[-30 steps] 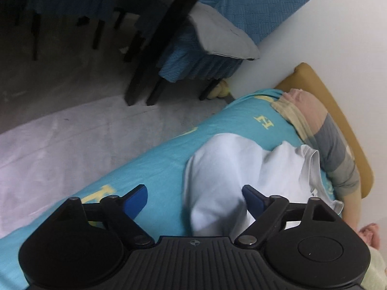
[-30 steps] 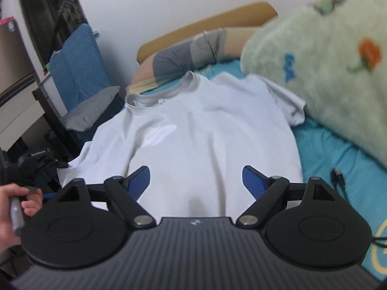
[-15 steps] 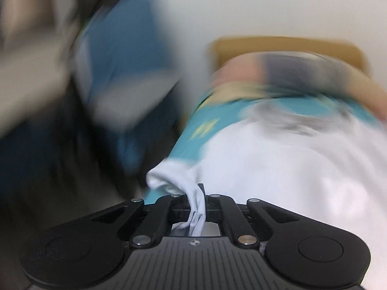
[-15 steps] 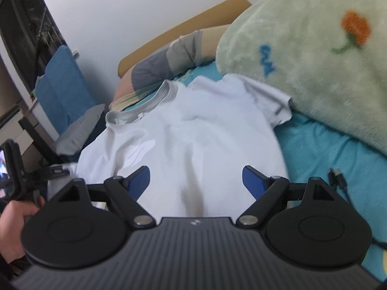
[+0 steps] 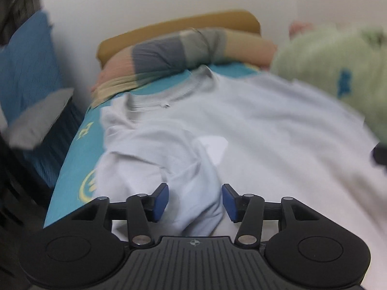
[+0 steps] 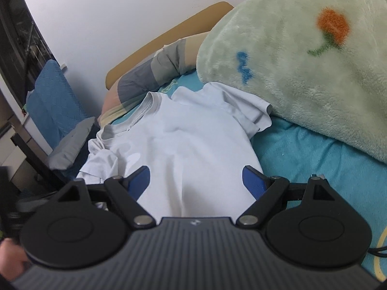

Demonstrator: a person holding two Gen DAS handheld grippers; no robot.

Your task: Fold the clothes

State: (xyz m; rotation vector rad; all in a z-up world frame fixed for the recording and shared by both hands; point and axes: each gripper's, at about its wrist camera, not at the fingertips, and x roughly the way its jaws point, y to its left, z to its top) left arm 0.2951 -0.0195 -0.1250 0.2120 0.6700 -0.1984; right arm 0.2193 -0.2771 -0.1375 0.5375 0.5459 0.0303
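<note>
Bed (image 6: 314, 169) carries shirt (image 6: 188, 149), flat, collar far. Left sleeve (image 5: 169, 159) lies bunched inward. Left gripper (image 5: 195, 201) part-open straddling that fold; right gripper (image 6: 196, 181) wide, empty. Smooth the bunch before creasing (blur hides edges).

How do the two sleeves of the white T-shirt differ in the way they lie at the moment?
The left sleeve is folded in over the T-shirt body in a rumpled heap; the right sleeve is spread outward, fairly flat. The left sleeve lies by the bed's edge near the left gripper; the right sleeve reaches the green blanket. Both are short and white.
</note>
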